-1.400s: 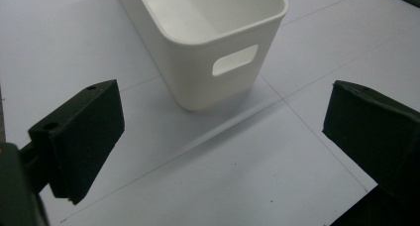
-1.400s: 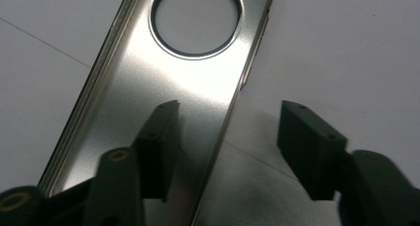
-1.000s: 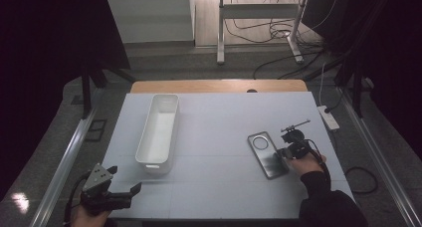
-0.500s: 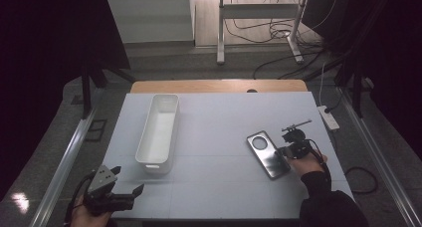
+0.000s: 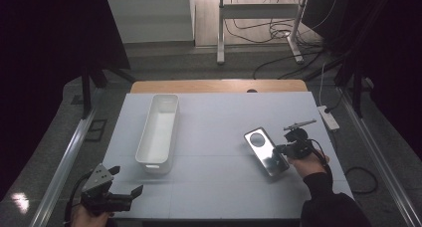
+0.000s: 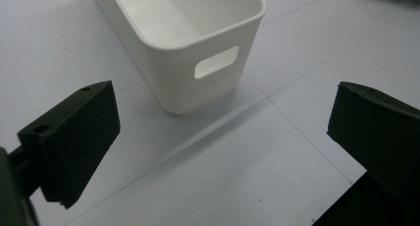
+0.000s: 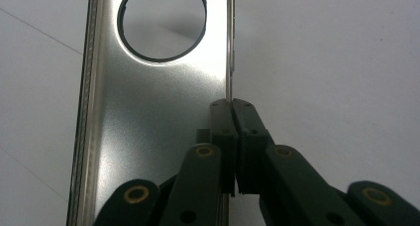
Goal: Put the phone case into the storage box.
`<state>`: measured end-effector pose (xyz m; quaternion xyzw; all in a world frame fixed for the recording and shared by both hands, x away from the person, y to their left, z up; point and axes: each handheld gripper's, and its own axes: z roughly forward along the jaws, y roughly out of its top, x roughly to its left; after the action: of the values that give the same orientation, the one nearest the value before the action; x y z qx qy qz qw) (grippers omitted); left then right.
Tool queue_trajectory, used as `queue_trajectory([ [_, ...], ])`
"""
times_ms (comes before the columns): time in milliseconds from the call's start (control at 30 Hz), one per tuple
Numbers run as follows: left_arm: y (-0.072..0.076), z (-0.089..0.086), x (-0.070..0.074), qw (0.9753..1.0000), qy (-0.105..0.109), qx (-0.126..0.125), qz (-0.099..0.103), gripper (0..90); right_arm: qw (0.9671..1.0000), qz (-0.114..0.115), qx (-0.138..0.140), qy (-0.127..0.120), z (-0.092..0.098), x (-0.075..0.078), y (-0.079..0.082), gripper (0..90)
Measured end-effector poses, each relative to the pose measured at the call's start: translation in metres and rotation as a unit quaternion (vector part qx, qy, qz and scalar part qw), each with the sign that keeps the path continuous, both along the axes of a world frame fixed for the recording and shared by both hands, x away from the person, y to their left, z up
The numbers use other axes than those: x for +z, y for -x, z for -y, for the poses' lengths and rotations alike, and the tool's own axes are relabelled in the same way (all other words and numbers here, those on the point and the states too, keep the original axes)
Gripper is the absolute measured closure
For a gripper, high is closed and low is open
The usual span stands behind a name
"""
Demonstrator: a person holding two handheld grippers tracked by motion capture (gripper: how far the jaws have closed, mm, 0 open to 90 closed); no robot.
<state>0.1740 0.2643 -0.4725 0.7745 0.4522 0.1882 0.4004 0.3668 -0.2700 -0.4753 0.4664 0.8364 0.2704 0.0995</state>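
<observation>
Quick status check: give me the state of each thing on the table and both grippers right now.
Phone case: flat on the table, round camera hole at the far end, its right edge pinched by the right gripper.
White bin: upright, empty, untouched.
Right gripper: jaws shut on the case's side edge.
Left gripper: jaws wide open, holding nothing, near the table's front left corner, pointing toward the bin.
Table: white top carrying the bin and case.

White bin (image 5: 158,132) on grey table (image 5: 214,187), power strip (image 5: 328,117), floor cables (image 5: 268,35)

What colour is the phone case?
Shiny silver case, with a dark-rimmed round hole; clearest in the right gripper view.
</observation>
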Motion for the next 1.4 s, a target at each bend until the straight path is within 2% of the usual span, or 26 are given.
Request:
queue_trajectory([
  [200,-0.001,0.001,0.001,1.0000,-0.001,-0.005,-0.002,0.0,0.9999,0.010,0.003,-0.009,-0.002,0.005,0.002,88.2],
  [633,-0.015,0.024,0.008,0.9988,0.027,-0.041,0.000,0.0,0.9990,0.033,0.009,-0.030,-0.004,0.016,0.006,88.2],
  [1000,-0.036,0.050,0.016,0.9961,0.045,-0.075,0.013,0.0,0.9976,0.051,0.014,-0.045,-0.010,0.026,0.007,88.2],
  [1400,-0.055,0.075,0.025,0.9932,0.046,-0.105,0.018,0.0,0.9961,0.068,0.014,-0.054,-0.011,0.036,0.010,88.2],
])
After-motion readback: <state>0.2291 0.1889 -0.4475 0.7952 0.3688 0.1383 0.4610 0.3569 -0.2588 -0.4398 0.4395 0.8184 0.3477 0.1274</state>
